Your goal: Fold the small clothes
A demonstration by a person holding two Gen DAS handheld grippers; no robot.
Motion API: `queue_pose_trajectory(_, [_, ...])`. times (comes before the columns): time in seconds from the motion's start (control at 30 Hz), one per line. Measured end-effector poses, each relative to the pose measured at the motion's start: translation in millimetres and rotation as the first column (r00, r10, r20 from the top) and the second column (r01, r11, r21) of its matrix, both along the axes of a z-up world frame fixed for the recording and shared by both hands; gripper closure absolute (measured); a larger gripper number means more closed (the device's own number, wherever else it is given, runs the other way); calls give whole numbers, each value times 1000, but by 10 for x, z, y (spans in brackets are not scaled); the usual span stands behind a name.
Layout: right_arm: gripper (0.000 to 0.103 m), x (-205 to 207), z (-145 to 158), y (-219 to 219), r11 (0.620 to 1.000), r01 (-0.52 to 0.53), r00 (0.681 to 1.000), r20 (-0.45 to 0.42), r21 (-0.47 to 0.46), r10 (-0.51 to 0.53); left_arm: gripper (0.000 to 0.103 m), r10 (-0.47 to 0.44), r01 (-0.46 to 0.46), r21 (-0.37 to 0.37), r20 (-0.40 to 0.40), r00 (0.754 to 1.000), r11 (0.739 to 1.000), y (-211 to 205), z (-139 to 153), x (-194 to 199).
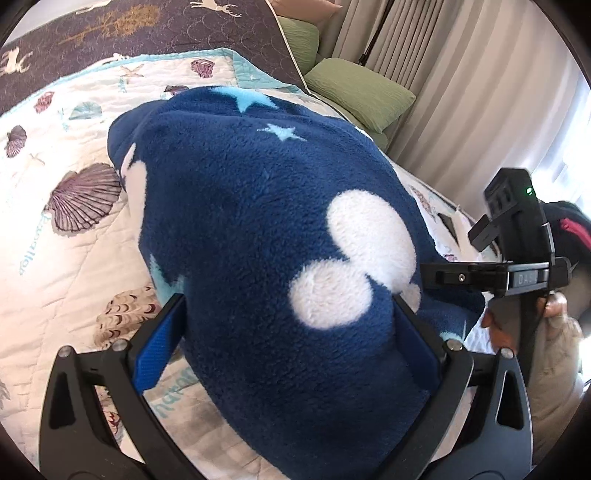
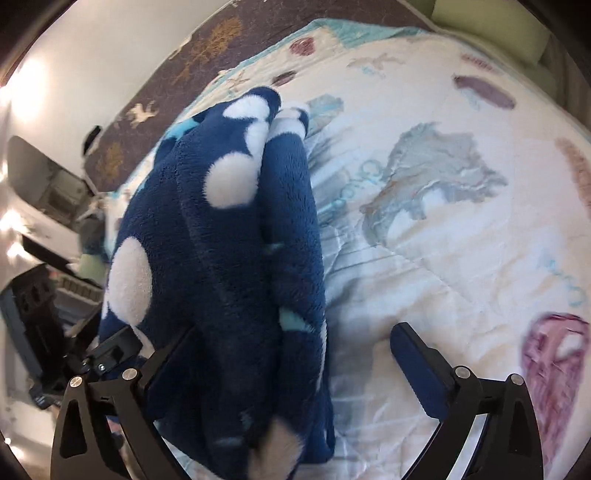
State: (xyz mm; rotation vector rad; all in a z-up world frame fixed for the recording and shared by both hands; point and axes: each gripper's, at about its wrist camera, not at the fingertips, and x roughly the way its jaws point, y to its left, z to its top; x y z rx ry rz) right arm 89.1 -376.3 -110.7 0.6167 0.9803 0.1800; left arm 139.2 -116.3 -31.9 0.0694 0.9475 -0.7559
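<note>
A dark blue fleece garment (image 1: pixel 240 221) with white dots and pale blue stars is bunched up on the shell-print quilt (image 1: pixel 55 266). In the left wrist view it fills the whole gap of my left gripper (image 1: pixel 288 302), and both blue pads press into its sides. In the right wrist view the same garment (image 2: pixel 221 240) lies folded lengthwise along the left finger of my right gripper (image 2: pixel 295 330). The jaws stand wide apart and the right pad (image 2: pixel 413 358) is clear of the cloth, over bare quilt. The right gripper's body (image 1: pixel 517 258) and a hand (image 1: pixel 554 306) show at the left view's right edge.
The quilt (image 2: pixel 443 258) spreads out to the right of the garment. A dark blanket with deer (image 1: pixel 147 29) lies across the far end of the bed. Green pillows (image 1: pixel 358 92) and pale curtains (image 1: pixel 461 74) stand at the far right.
</note>
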Motion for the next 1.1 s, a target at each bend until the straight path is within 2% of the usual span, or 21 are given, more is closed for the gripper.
queue_pose_trajectory(0.13, [0,42,-13,-21,999,-51,998,25,17,51,0,8,-10,-57,-48,999,998,113,-13,42])
queue_pose_trajectory(0.23, [0,74,-47,-74,995,-84,995,48,46,82,0,31,-43,-127,-100,994,991,224,-23,65])
queue_pose_trajectory(0.3, [0,86,-67,-99,993,-103,993,68,64,99,0,30,-48,-142,-128,991,989,260,-42,83])
queue_pose_trajectory(0.53, [0,69,-103,-133,988,-135,986,104,80,127,0,40,-99,-219,-261,965,971,426,-134,138])
queue_pose_trajectory(0.6, [0,81,-130,-175,987,-140,985,111,80,131,0,31,-115,-252,-315,948,961,453,-227,146])
queue_pose_trajectory(0.63, [0,78,-136,-178,987,-140,985,114,80,130,0,17,-124,-275,-362,932,953,460,-310,166])
queue_pose_trajectory(0.67, [0,56,-147,-184,987,-138,985,118,81,128,0,1,-137,-296,-417,909,945,464,-402,193])
queue_pose_trajectory(0.7, [0,49,-149,-181,987,-137,985,122,81,126,0,-29,-164,-338,-500,865,927,474,-545,233])
queue_pose_trajectory(0.73, [0,40,-154,-184,987,-135,984,126,83,124,0,-46,-181,-365,-533,845,913,489,-620,234])
queue_pose_trajectory(0.77, [0,25,-158,-181,987,-134,984,128,84,122,0,-49,-182,-377,-528,848,908,493,-636,226])
queue_pose_trajectory(0.83, [0,6,-152,-173,986,-134,984,128,95,121,0,-46,-155,-362,-491,870,919,453,-585,170])
queue_pose_trajectory(0.97, [0,8,-157,-134,970,-184,977,137,158,163,0,-49,-139,-346,-481,875,928,372,-571,118])
queue_pose_trajectory(1.1, [0,61,-137,-6,966,-232,966,140,114,215,0,-62,-127,-352,-481,875,927,337,-564,136])
